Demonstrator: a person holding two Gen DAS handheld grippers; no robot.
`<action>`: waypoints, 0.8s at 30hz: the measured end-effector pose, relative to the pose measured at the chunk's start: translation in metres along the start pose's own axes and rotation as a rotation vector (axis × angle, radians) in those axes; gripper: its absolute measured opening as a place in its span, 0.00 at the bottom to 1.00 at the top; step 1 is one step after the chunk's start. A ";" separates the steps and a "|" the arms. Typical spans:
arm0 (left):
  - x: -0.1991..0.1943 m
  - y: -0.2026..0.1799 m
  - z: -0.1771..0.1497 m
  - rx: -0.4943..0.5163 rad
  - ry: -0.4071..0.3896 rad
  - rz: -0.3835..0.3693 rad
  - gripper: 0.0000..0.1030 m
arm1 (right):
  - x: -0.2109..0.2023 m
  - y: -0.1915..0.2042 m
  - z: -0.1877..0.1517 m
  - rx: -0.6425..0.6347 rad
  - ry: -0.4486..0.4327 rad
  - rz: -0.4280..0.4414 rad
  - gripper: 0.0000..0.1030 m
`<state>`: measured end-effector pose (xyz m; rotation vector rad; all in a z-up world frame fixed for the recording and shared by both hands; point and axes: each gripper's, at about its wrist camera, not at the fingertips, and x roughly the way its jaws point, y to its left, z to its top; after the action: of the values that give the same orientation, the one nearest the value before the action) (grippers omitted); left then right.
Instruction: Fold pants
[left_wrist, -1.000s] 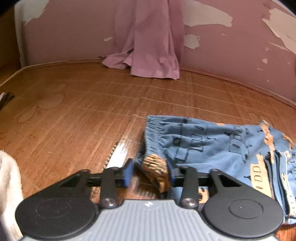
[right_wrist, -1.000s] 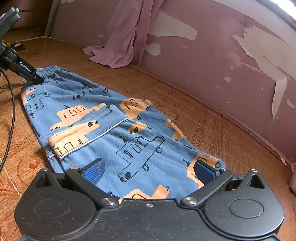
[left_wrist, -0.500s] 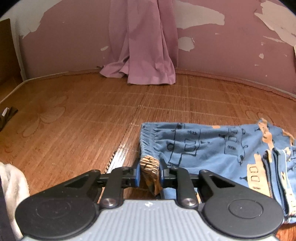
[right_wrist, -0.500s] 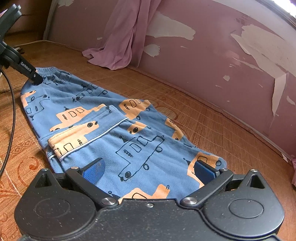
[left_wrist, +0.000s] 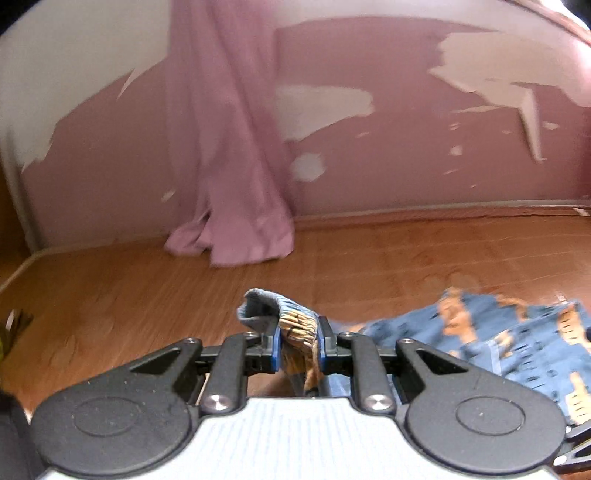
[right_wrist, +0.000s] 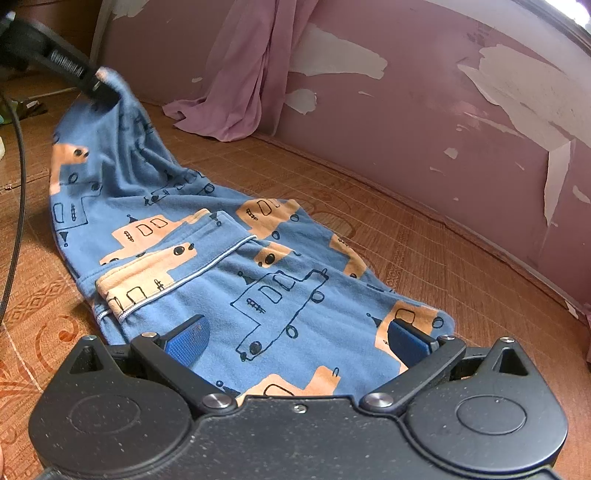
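Blue pants printed with orange and black vehicles lie lengthwise on a woven bamboo mat. My left gripper is shut on the gathered waistband and holds it up off the mat; the rest of the pants trails to the right. From the right wrist view, the left gripper appears at the top left with the waistband end raised in a peak. My right gripper stands open over the near end of the pants, its blue pads spread wide on either side of the cloth.
A pink curtain hangs down the peeling pink wall and pools on the mat. A black cable runs down the left side. A small dark item lies at the mat's left edge.
My left gripper closed on the waistband, then lifted it off the mat, pulling that end of the pants into a raised peak. The right gripper stayed open in place.
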<state>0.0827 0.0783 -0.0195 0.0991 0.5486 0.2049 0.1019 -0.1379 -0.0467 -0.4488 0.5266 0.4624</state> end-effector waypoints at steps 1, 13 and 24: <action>-0.003 -0.006 0.004 0.009 -0.011 -0.016 0.20 | 0.000 0.000 0.000 0.000 -0.001 0.002 0.99; -0.042 -0.105 0.039 0.211 -0.141 -0.233 0.20 | -0.034 -0.076 -0.003 0.036 -0.017 0.029 0.99; -0.035 -0.245 0.017 0.471 -0.078 -0.531 0.20 | -0.058 -0.180 -0.049 0.224 -0.026 -0.069 0.99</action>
<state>0.1031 -0.1688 -0.0229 0.4099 0.5195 -0.4481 0.1332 -0.3247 -0.0005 -0.2452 0.5297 0.3377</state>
